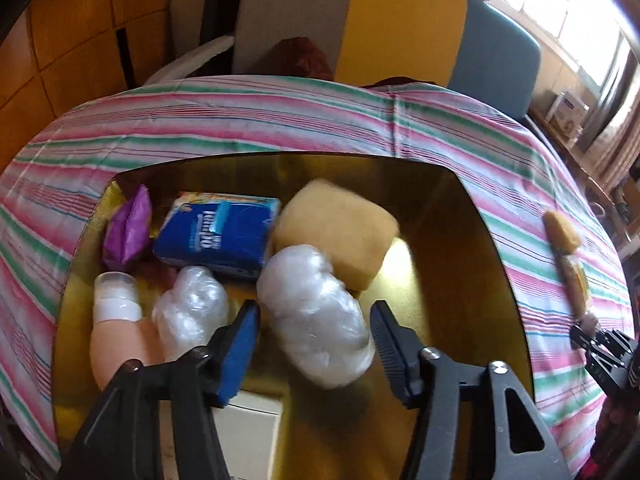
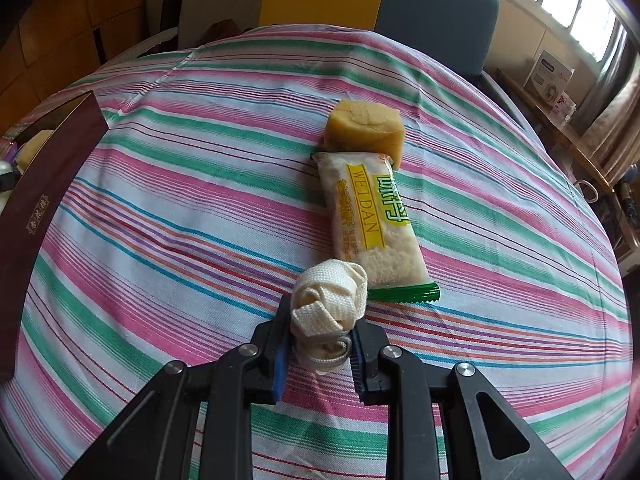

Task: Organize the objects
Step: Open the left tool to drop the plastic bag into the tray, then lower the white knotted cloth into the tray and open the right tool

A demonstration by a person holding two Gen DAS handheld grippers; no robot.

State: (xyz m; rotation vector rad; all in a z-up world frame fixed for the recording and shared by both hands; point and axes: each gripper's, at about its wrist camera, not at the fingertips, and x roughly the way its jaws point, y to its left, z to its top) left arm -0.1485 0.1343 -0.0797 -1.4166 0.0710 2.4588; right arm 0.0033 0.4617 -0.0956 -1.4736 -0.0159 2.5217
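Pinched between the right gripper's (image 2: pixel 320 336) jaws, the knotted webbing strap (image 2: pixel 328 300) sits on the striped surface (image 2: pixel 160 200) touching the snack packet (image 2: pixel 372 220), which could drag along, while the left gripper (image 1: pixel 316 340) hangs spread over the box (image 1: pixel 480 216).

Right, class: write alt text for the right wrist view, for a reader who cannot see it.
The right gripper is closed on a knotted bundle of cream webbing strap over a striped tablecloth. Just beyond lie a snack packet labelled WEIDAN and, touching its far end, a yellow sponge block; a dark brown box stands at the left.
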